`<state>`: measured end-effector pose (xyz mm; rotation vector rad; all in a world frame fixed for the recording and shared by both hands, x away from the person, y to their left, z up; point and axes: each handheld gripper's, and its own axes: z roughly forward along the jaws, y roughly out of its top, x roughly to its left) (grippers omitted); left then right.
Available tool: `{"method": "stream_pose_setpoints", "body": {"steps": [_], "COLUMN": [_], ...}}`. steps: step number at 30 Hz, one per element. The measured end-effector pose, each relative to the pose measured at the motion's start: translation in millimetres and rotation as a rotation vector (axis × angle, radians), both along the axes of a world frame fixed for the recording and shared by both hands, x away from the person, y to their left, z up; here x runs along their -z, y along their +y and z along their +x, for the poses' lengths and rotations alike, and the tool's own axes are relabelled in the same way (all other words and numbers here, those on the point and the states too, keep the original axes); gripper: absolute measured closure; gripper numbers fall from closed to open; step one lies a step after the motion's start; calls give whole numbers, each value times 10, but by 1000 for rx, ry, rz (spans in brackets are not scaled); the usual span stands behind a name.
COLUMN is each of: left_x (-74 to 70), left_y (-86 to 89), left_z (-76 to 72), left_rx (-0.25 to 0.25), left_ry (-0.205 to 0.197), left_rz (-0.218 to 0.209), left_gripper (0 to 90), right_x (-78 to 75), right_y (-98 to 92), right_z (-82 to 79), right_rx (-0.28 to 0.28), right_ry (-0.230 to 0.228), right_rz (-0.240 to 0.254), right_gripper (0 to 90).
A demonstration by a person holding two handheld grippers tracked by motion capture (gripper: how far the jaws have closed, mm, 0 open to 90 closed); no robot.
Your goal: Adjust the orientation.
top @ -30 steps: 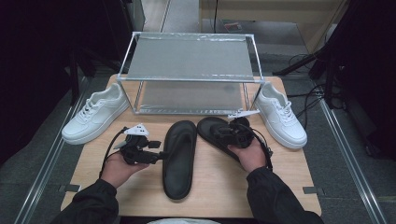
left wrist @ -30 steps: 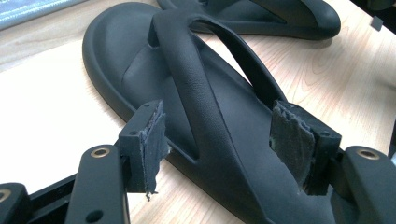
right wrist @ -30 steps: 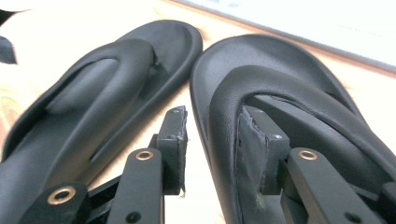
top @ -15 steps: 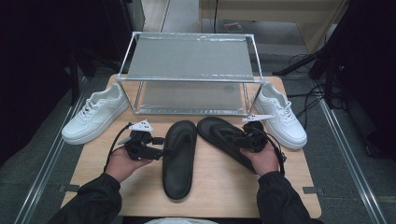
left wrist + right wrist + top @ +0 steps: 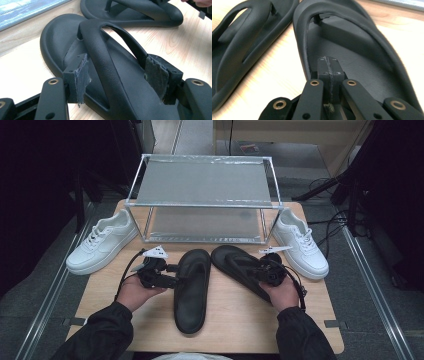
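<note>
Right gripper (image 5: 329, 72) fingers just snapped together, nothing between them, missing the right flip-flop (image 5: 352, 50); left gripper (image 5: 120, 77) wide around the left flip-flop's (image 5: 100, 75) strap.

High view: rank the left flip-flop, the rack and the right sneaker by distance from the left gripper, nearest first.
From the left gripper:
1. Left flip-flop, right beside it.
2. Rack, behind, at the table's far side.
3. Right sneaker, across the table at the right edge.

R gripper (image 5: 261, 270) jaws just closed, pads now together w/ nothing between; R hand slid a bit toward table's right edge over right flip-flop (image 5: 239, 268)
</note>
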<state>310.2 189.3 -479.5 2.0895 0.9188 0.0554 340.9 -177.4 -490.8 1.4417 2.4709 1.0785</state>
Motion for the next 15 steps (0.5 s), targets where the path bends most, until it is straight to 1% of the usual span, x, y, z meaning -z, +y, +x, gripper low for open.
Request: {"method": "stream_pose_setpoints", "body": {"steps": [6,11,13,15], "left_x": [3,10,10,11], "left_y": [16,6,5,6], "left_z": [5,4,4,3], "left_rx": [-2,0,0,-1], "left_ry": [2,6,6,6], "left_rz": [6,5,8,7], "left_gripper": [359,359,359,359], "right_x": [14,12,11,5], "right_y": [67,72,88,128], "right_z": [11,9,3,-15], "right_rx": [-18,-22,-40,-51], "right_ry": [0,7,13,10], "right_rz": [-23,-20,-10,-11], "right_gripper": [900,900,900,900]}}
